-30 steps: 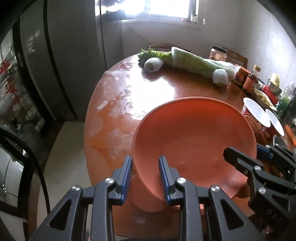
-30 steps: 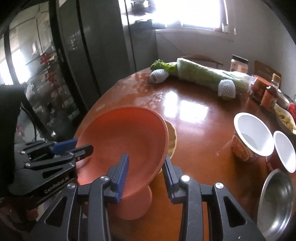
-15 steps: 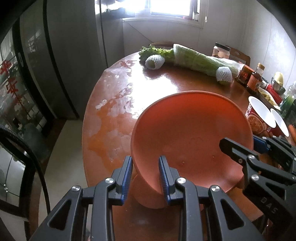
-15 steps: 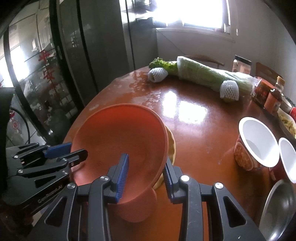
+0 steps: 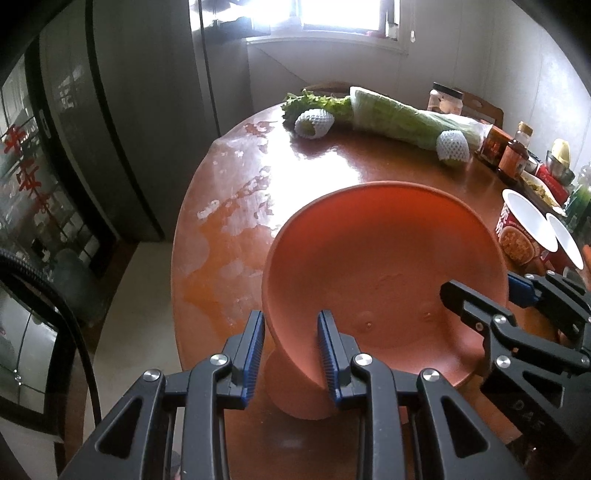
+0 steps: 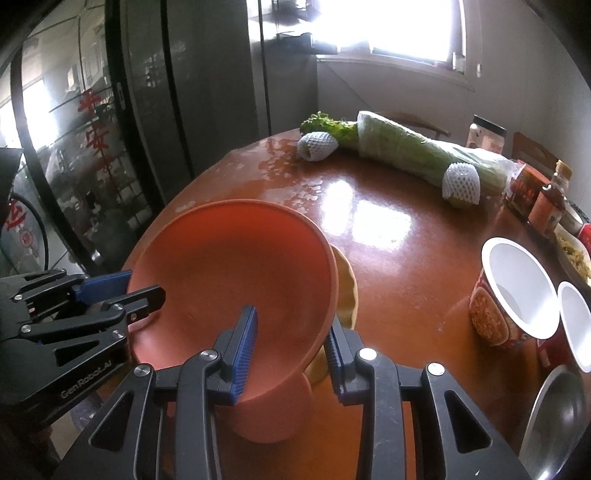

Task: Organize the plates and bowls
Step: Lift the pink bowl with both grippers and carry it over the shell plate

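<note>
- At the centre of both wrist views, an orange bowl is held tilted above the near edge of the round wooden table, its rim straddled from two sides.
- The left gripper is clenched on the bowl's near-left rim, one blue pad inside and one outside.
- The right gripper grasps the opposite rim the same way; in its view a yellowish dish shows just behind the bowl, tucked against it, and whether the outer finger also presses on that dish I cannot tell.
- As a judgement, the task is in its early-to-middle part: one bowl is lifted and not yet set down anywhere, and no finished stack is visible.
- Left to sort, by the look of it: the steel bowl at lower right of the right view, and perhaps the yellowish dish.
- Two open instant-noodle cups stand at the right edge, near each other.
- The tabletop is glossy reddish-brown with pale worn or wet patches toward the upper left.
- At the far side lie a wrapped cabbage and foam-netted fruit; jars and bottles crowd the upper right.
- Behind, a bright window and a dark glass-fronted cabinet at left.
</note>
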`<action>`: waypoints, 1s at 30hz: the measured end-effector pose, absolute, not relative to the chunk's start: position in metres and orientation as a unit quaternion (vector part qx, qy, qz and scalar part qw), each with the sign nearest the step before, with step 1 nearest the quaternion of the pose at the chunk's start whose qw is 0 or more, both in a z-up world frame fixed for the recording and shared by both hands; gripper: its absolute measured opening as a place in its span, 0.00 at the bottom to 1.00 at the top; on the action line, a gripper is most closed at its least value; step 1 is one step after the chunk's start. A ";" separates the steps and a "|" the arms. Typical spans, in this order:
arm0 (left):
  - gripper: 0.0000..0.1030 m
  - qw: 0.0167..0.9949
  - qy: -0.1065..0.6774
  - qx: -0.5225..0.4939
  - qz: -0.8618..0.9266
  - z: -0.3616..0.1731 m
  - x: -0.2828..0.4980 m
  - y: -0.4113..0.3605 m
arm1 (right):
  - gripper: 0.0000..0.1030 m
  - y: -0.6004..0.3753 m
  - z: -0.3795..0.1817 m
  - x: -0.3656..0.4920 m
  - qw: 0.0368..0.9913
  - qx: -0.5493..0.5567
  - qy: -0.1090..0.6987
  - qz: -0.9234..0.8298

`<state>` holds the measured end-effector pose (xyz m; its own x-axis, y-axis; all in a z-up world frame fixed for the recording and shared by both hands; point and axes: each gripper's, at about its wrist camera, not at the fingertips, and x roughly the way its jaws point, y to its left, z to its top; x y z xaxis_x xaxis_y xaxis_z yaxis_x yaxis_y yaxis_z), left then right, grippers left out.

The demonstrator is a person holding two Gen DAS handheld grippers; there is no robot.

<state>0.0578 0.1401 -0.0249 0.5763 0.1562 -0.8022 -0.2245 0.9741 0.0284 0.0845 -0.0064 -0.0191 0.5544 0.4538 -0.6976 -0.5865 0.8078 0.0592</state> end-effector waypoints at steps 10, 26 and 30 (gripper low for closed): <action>0.30 0.888 0.447 -0.037 0.103 -0.028 0.062 0.136 | 0.35 -0.009 -0.020 0.082 0.880 -0.093 0.363 0.292; 0.30 0.890 0.448 -0.039 0.072 -0.029 0.067 0.124 | 0.36 -0.026 -0.017 0.088 0.886 -0.075 0.368 0.273; 0.30 0.891 0.447 -0.045 0.072 -0.028 0.066 0.126 | 0.36 -0.027 -0.016 0.088 0.885 -0.071 0.370 0.272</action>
<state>0.0657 0.1262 -0.0275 0.5907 0.0884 -0.8020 -0.1688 0.9855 -0.0157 0.0877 -0.0273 -0.0157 0.5777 0.4300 -0.6938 -0.5345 0.8417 0.0766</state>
